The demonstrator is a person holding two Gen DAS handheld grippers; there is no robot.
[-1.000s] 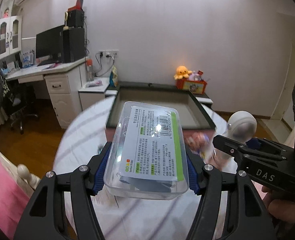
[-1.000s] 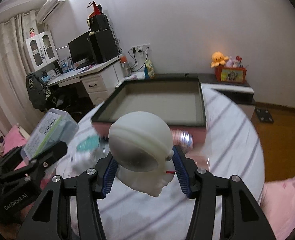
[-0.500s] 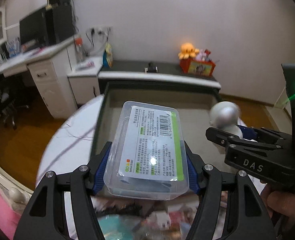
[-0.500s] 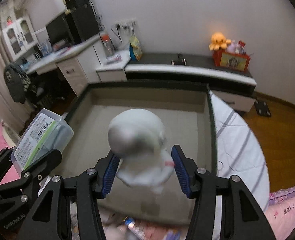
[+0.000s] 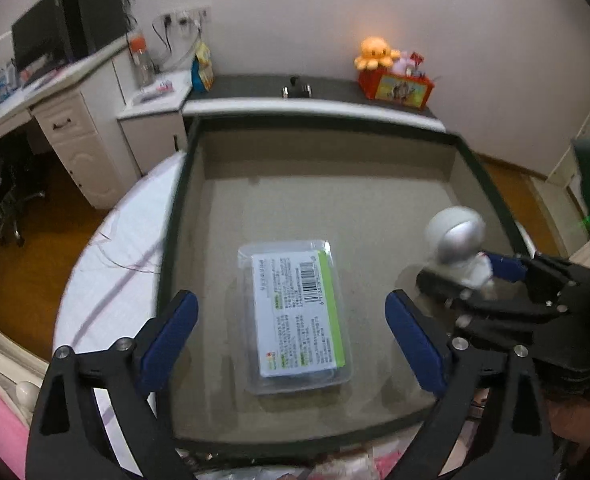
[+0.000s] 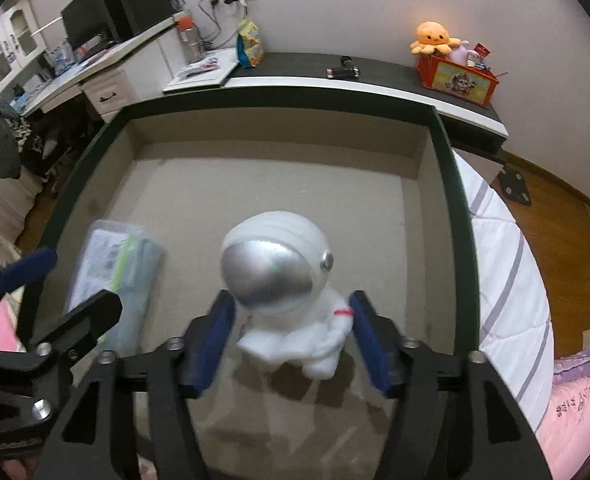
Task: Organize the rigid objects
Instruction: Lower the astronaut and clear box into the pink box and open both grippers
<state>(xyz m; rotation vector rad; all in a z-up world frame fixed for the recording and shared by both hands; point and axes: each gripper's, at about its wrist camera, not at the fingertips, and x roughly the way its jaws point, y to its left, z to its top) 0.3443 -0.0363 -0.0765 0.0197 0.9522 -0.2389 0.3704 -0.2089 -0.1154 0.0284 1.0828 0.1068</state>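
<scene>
Left wrist view: clear plastic box [image 5: 297,318] with the barcode label lies flat on the floor of the big dark-rimmed tray [image 5: 175,216], roughly centre, label up. Left gripper [image 5: 291,336] sits above it, jaws just opened wide, blue pads well clear of the box on both sides, nothing gripped. Right of the box, near the tray's right wall, the astronaut figure [image 5: 457,248] stands between the right gripper's fingers.

Right wrist view: astronaut figure [image 6: 283,292] is upright on the tray floor, silver visor facing the camera. Right gripper [image 6: 291,336] has just opened too; a gap shows between each blue pad and the figure, so it is released, not clamped. Box [image 6: 115,276] lies to its left, partly behind the left gripper's finger. Tray [image 6: 455,208] rests on a striped white bedspread [image 6: 507,264]. Far side: low dark cabinet [image 6: 375,76] with an orange octopus plush [image 6: 433,38] on a red box, desk with monitor far left.
</scene>
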